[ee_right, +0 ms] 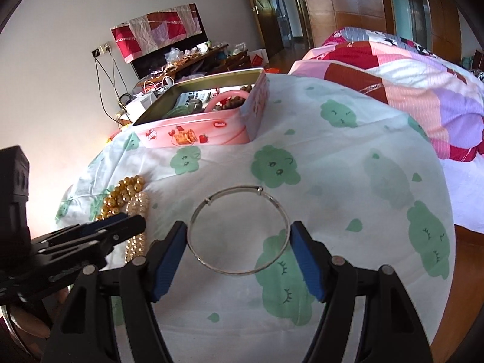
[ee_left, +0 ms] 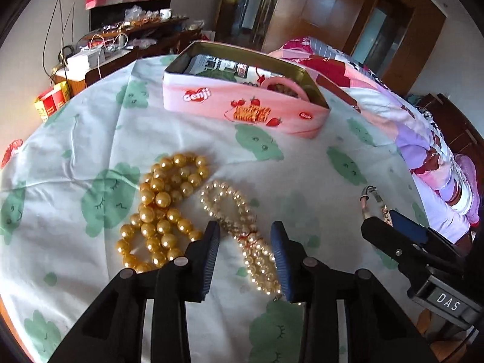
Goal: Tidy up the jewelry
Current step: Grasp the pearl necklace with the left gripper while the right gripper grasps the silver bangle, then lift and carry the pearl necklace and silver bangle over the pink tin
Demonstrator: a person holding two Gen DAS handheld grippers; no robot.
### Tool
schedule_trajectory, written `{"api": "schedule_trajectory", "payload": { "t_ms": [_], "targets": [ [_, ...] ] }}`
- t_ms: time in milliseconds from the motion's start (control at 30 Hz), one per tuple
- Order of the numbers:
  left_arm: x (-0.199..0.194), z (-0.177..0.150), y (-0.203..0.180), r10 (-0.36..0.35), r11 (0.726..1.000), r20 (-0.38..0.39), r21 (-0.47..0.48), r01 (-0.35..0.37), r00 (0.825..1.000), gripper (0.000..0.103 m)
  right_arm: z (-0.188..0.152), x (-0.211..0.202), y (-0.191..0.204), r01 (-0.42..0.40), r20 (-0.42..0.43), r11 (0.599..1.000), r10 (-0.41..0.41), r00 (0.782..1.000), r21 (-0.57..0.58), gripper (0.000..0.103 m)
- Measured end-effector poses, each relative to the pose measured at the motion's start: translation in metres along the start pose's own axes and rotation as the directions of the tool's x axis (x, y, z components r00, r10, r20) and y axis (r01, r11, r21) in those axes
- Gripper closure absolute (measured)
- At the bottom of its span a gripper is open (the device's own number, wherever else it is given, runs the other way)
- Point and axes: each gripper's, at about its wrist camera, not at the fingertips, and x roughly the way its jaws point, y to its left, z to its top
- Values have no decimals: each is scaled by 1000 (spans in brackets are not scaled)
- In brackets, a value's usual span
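Note:
A cream pearl strand [ee_left: 231, 208] lies looped on the white cloth, beside a pile of larger gold beads [ee_left: 163, 208] on its left. My left gripper [ee_left: 245, 227] straddles the pearl strand; the right pad touches it, a gap shows at the left pad, so it is open. My right gripper [ee_right: 239, 225] is shut on a thin silver bangle [ee_right: 211, 264], both pads against its rim. In the left wrist view that bangle [ee_left: 367, 202] shows edge-on, lifted off the cloth in the right gripper [ee_left: 379, 217]. An open pink tin [ee_left: 211, 103] stands at the back.
The tin [ee_right: 193, 133] holds a pink ring-shaped piece and other items. The cloth [ee_right: 332, 157] with green cloud prints covers a rounded table. A bed with a patchwork quilt [ee_right: 408, 90] lies to the right. A cluttered cabinet [ee_left: 121, 45] stands at the back left.

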Motion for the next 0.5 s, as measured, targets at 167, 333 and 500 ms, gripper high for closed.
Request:
{"api": "schedule_trajectory", "payload": {
  "t_ms": [167,333,500],
  "targets": [
    [-4,-4,-7,17,999,4,38,-17,1000,67,-1,1,-3,-16,-8,1000,16,1000,10,30],
    [-1,-8,-19,38,995,-5,95,-37,999,83,-2,0,-5,-23,-5,1000,23,1000,16,30],
    [1,-6,-4,-24,999,-5,45,24,1000,91,-2,-1,-5,-21,4,1000,21,1000,23,30]
  ]
}}
